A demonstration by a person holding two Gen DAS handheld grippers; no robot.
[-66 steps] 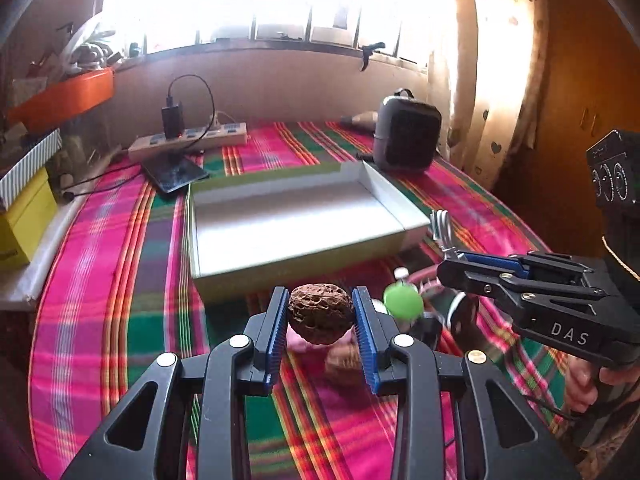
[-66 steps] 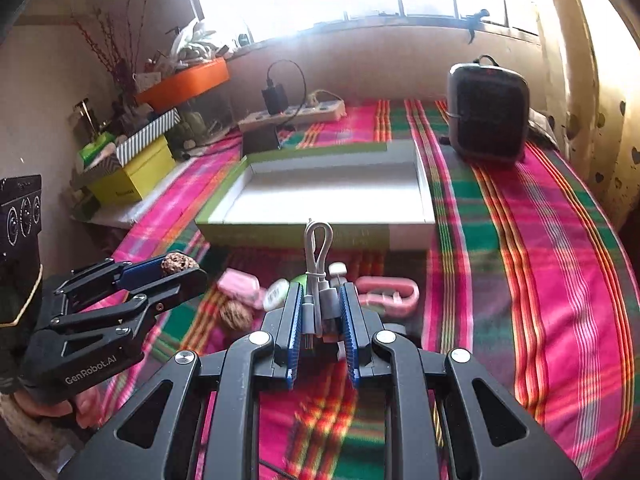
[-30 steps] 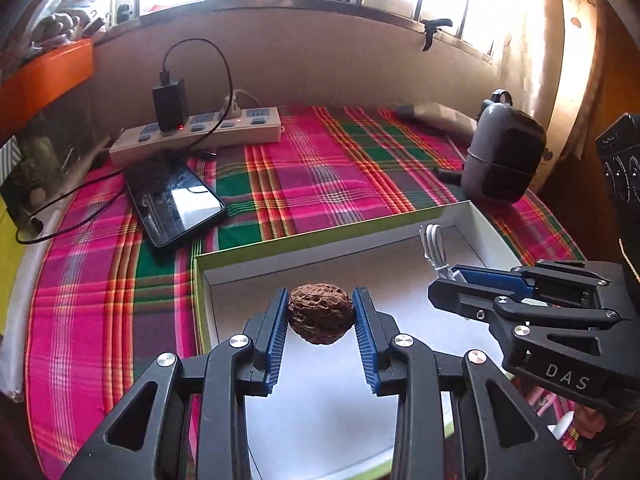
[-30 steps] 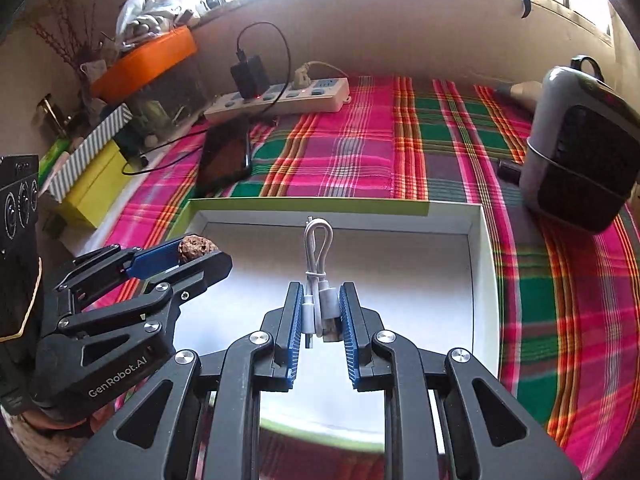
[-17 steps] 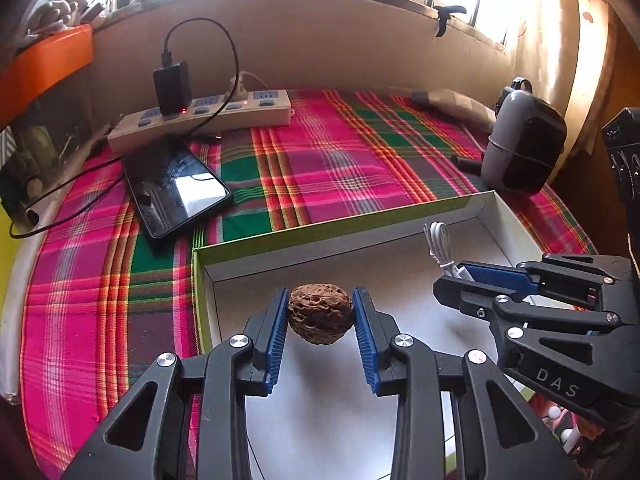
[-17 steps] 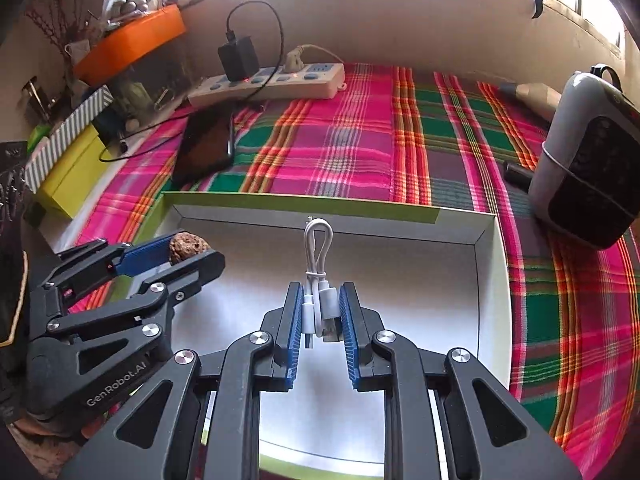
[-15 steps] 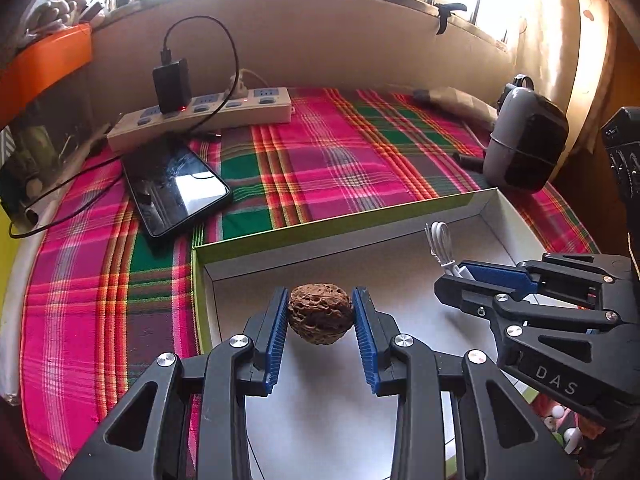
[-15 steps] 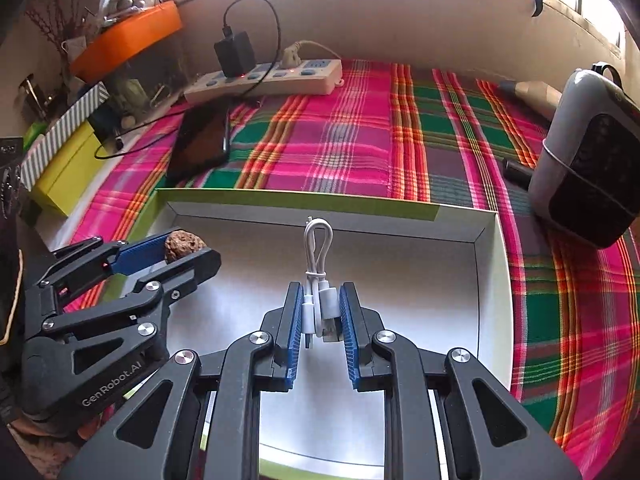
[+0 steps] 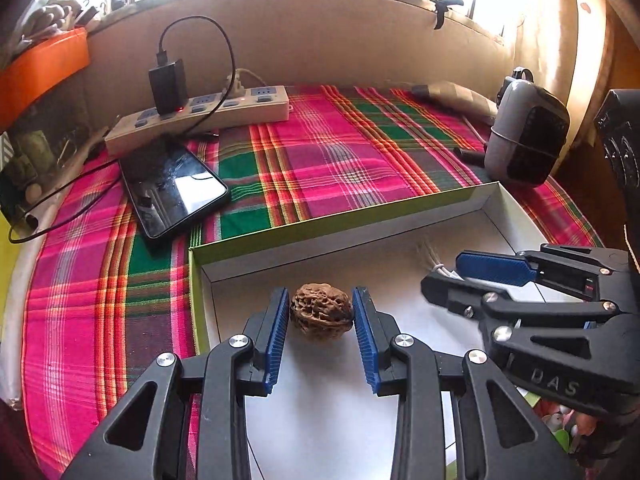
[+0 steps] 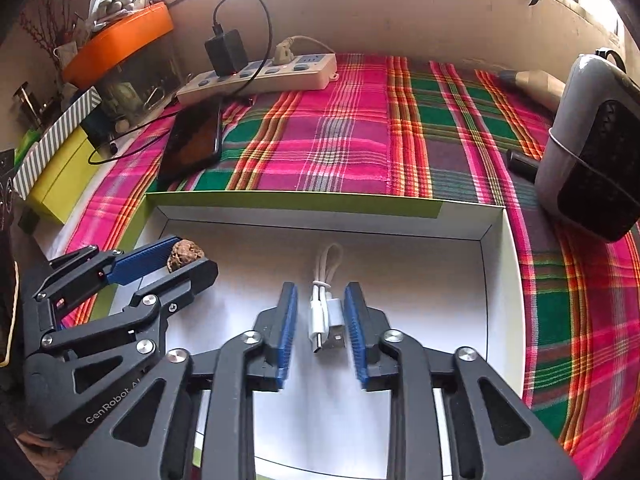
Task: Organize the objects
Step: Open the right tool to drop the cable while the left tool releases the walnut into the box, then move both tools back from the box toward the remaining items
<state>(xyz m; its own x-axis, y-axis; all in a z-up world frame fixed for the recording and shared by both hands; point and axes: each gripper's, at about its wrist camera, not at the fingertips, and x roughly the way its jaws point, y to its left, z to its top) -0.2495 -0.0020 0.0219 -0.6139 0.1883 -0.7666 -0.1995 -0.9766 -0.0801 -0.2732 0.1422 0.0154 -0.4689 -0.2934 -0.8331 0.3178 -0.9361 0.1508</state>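
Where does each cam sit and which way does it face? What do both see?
Left wrist: on the left gripper, tilted down into the white box; own fingers clamp a walnut; right gripper at its right.
Right wrist: on the right gripper, tilted down into the box; own fingers opening, white cable loose between them; left gripper at its left.
Shared: box, walnut, cable, phone, power strip, plaid cloth.

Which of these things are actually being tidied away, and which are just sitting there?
Being tidied: walnut, white cable, box.
Just lying about: phone, power strip, charger, heater, tablecloth.
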